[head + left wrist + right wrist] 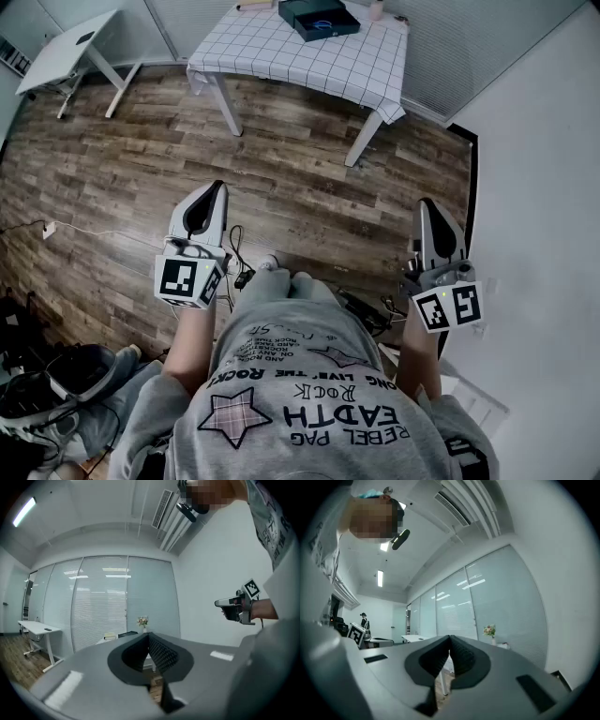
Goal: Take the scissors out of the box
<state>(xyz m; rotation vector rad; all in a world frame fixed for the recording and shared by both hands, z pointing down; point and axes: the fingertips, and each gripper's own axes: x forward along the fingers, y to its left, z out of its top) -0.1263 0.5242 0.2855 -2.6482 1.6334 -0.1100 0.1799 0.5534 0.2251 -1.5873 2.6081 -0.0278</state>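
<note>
Scissors (324,25), taken here to be the pale blue looped shape, too small to make out surely, lie inside the box at the far side of the room; their removal has not begun. The largest element is the table (281,56) with a checked cloth, standing far from the person across a stretch of wooden floor (141,159). On the table's far right part sits the dark box (292,13), open at the top, with the blue shape toward its near right wall; nothing else in it can be told. Nearest, the left gripper (217,187) and the right gripper (427,202) are held level at the person's left and right, well apart from the table. Each has its jaws pressed together with nothing between them. Judged from this, everything is left to do: approach the table, spread one pair of jaws, pinch the scissors and lift them clear of the box.
</note>
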